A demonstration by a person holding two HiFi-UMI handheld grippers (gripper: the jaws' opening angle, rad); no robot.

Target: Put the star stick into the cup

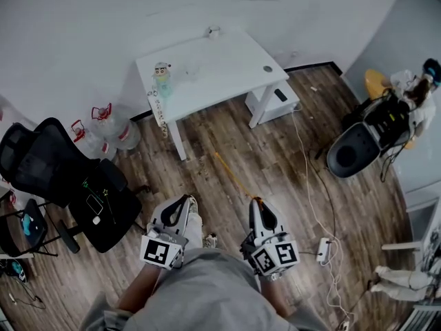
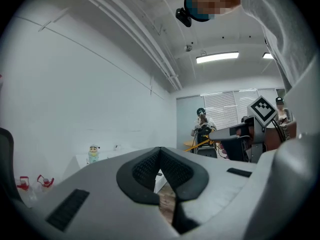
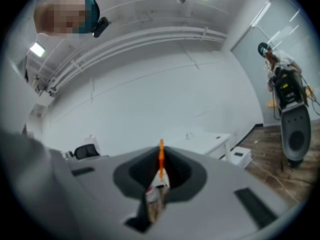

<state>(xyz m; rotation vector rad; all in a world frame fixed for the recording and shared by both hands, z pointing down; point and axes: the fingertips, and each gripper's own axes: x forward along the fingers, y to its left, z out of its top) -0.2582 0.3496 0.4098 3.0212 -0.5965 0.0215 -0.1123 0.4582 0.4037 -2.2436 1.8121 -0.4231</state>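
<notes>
My right gripper (image 1: 258, 203) is shut on a thin orange stick (image 1: 233, 174) that juts forward over the wooden floor toward the white table (image 1: 234, 74). In the right gripper view the stick (image 3: 161, 156) stands up between the closed pads; its star end does not show. A small clear cup-like thing (image 1: 213, 31) sits at the table's far edge, too small to make out. My left gripper (image 1: 183, 207) is level beside the right one, with its pads (image 2: 150, 171) meeting at the tips and nothing between them. The stick (image 2: 192, 146) also shows in the left gripper view.
A small figurine bottle (image 1: 162, 78) stands at the table's left end. A black office chair (image 1: 62, 178) and water jugs (image 1: 110, 126) are at the left. Another person (image 1: 410, 92) stands by a black seat (image 1: 355, 154) at the right. Cables and a power strip (image 1: 322, 249) lie on the floor.
</notes>
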